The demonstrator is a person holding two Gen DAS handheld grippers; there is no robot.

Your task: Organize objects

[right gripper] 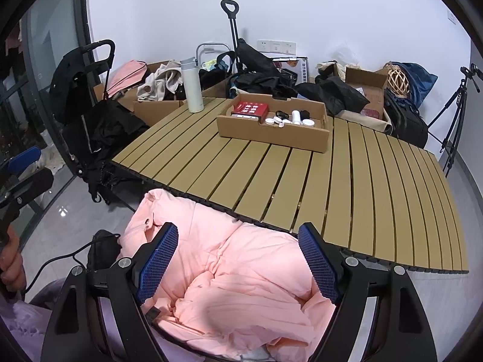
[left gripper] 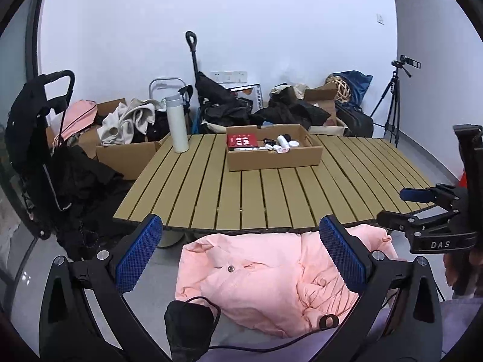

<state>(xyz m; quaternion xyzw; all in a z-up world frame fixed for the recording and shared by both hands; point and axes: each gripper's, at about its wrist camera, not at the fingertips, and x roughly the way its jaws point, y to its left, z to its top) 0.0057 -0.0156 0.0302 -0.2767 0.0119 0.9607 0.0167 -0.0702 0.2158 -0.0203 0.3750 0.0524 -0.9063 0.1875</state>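
Item: pink padded jacket point(right gripper: 229, 271), crumpled in a heap just below the near edge of the slatted table point(right gripper: 362, 187), apparently on the person's lap; none of it lies on the tabletop.

Handling, as judged: light, soft, quilted, compressible; smooth shell likely slippery. No stiff edge. A thin pinch would probably slide off, so a bunched fold or the snap-button placket point(left gripper: 231, 268) looks the best hold. It will sag and trail when lifted.

Right gripper point(right gripper: 238, 262): jaws wide apart, straddling the jacket's middle, pads not pressing it.
Left gripper point(left gripper: 240, 250): jaws wide apart, above the jacket's table-side portion, holding nothing.

On the table: cardboard tray point(right gripper: 271, 138) of small items, far centre; white flask point(right gripper: 191, 86), far left corner. The near half of the table is bare slats, open room for spreading the jacket.

Hazards: the table's near edge may snag fabric; a black cable point(left gripper: 271, 344) lies across the jacket's near side.
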